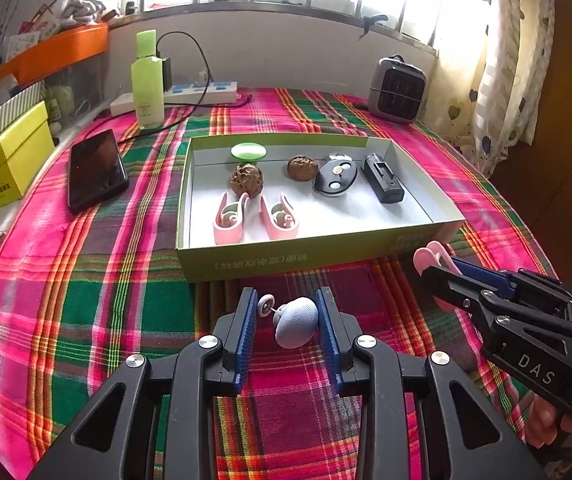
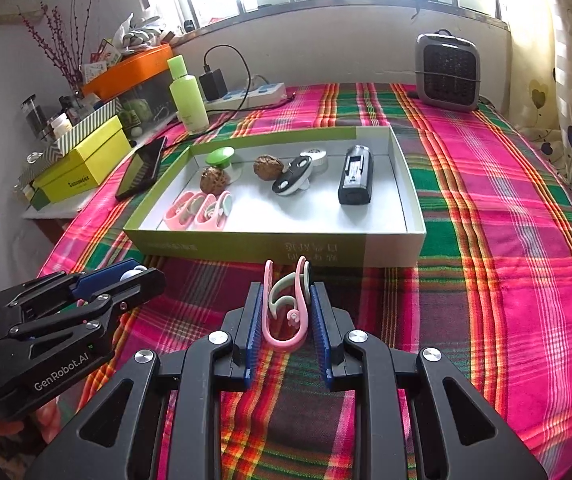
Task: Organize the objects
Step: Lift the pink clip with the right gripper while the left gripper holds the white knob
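Note:
A shallow green-sided box (image 1: 306, 258) (image 2: 366, 246) lies on the plaid cloth. Inside are two pink clips (image 1: 256, 216) (image 2: 198, 210), two walnuts (image 1: 247, 180) (image 2: 215, 181), a green knob (image 1: 248, 152), a black oval case (image 1: 336, 178) (image 2: 292, 178) and a black rectangular device (image 1: 382, 178) (image 2: 356, 180). My left gripper (image 1: 290, 312) (image 2: 126, 276) holds a pale blue mushroom-shaped knob (image 1: 296, 322) with a small white wheel, in front of the box. My right gripper (image 2: 286, 312) (image 1: 436, 268) is shut on a pink clip (image 2: 286, 312) (image 1: 430, 256), just before the box's near wall.
A black phone (image 1: 96, 170) lies left of the box. A green bottle (image 1: 148, 80), power strip (image 1: 198, 94) and grey heater (image 1: 398, 90) stand at the back. Yellow and orange boxes (image 1: 4, 164) crowd the left edge. A curtain (image 1: 498, 60) hangs at right.

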The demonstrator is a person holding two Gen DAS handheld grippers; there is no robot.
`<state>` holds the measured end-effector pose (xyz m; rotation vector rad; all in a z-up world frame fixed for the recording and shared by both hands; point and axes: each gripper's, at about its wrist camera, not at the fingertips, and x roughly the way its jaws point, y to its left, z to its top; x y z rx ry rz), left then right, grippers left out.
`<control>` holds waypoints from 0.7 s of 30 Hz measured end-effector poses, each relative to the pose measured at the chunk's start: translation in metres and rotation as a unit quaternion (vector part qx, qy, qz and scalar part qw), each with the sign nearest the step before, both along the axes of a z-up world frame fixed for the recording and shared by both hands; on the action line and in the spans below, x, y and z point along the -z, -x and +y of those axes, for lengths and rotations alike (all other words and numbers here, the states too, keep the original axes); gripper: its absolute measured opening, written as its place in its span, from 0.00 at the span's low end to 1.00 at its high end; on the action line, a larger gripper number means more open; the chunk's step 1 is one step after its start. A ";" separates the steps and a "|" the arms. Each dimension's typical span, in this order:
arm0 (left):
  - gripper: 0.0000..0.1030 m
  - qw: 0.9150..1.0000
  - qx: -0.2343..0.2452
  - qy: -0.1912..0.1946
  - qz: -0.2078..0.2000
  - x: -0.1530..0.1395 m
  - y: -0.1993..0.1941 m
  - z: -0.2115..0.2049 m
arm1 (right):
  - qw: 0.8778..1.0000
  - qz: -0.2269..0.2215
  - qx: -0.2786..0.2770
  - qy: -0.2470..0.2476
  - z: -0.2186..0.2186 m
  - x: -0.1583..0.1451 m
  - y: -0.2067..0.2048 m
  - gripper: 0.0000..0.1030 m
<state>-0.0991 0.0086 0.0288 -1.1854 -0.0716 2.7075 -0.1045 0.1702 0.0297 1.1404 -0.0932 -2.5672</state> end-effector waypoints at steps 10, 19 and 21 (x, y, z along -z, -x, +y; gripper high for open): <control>0.27 1.000 0.008 -0.008 0.018 -0.020 0.013 0.008 | 0.999 0.033 0.000 -0.004 0.002 -0.024 0.011 0.24; 0.27 1.000 0.013 -0.012 0.016 -0.025 0.035 0.015 | 0.999 0.035 -0.003 -0.005 0.003 -0.028 0.026 0.24; 0.27 1.000 0.014 -0.014 0.013 -0.026 0.041 0.017 | 0.999 0.033 -0.003 -0.004 0.005 -0.027 0.030 0.24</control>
